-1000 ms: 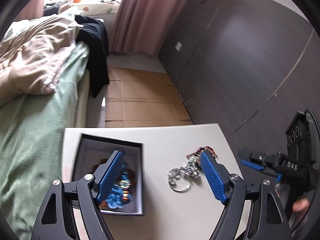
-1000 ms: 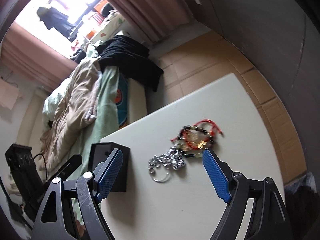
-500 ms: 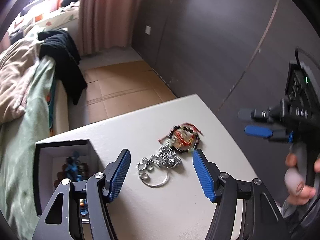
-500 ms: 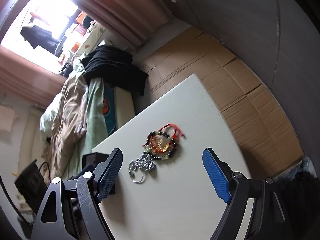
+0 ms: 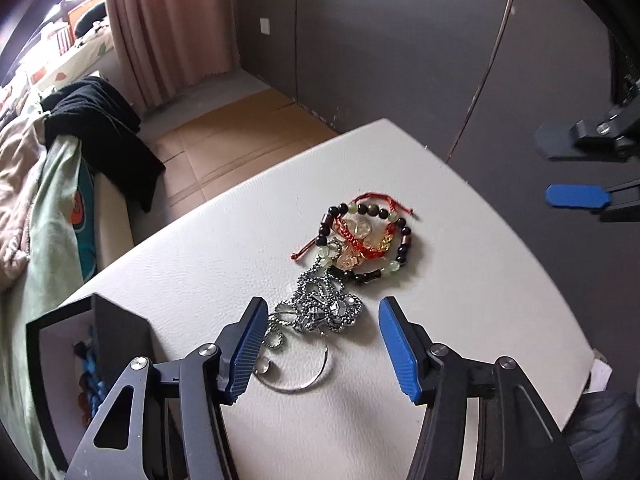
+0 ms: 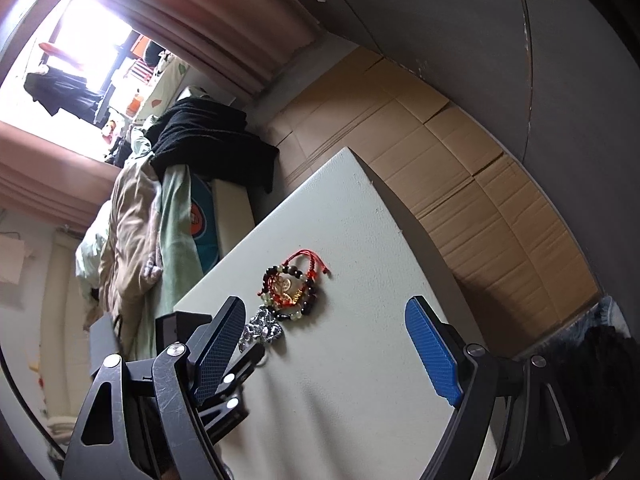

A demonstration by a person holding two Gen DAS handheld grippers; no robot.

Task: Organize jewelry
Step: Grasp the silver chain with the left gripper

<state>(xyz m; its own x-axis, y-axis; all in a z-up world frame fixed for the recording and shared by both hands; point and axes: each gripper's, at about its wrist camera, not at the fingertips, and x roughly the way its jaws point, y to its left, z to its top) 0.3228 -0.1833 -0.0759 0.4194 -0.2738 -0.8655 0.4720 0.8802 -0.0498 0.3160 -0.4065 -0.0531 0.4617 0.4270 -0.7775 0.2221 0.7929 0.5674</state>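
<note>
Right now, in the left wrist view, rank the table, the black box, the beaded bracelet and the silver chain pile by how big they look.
1. table
2. black box, partly cut off and near the camera
3. and 4. beaded bracelet and silver chain pile look about alike; unsure.

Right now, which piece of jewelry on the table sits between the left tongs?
The silver chain tangle, framed by the left tongs. The red-corded beaded bracelet lies farther off.

A tangled silver chain (image 5: pixel 322 308) with a thin ring is lying in a heap on the white table (image 5: pixel 460 280), touching a beaded bracelet (image 5: pixel 366 236) of dark and pale green beads, which is lying flat with a red cord bracelet (image 5: pixel 360 240) overlapping it. A black box (image 5: pixel 92 344) is sitting open at the table's edge, holding blue beaded pieces (image 5: pixel 90 376).
</note>
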